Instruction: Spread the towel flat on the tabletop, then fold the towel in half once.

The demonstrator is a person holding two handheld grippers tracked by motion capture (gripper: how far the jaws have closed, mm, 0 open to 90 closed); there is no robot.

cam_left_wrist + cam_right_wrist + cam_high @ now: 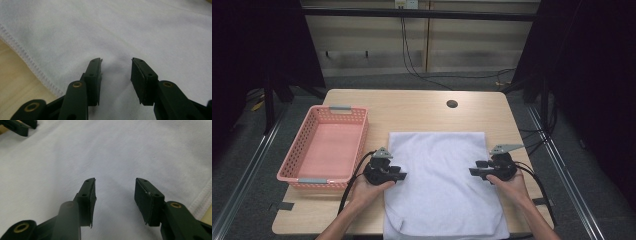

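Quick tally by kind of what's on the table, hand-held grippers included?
White cloth: 1
Pink basket: 1
Hand-held grippers: 2, the left hand-held gripper and the right hand-held gripper, both with jaws apart over the cloth
Total: 4

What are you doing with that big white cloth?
A person is working on a white cloth spread flat on a wooden table, with a gripper in each hand. The left gripper is at the cloth's left edge and the right gripper is near its right edge, both pointing inward. The fingers of both are apart, with nothing pinched between them, so the cloth is not being held. A pink basket sits empty to the left.
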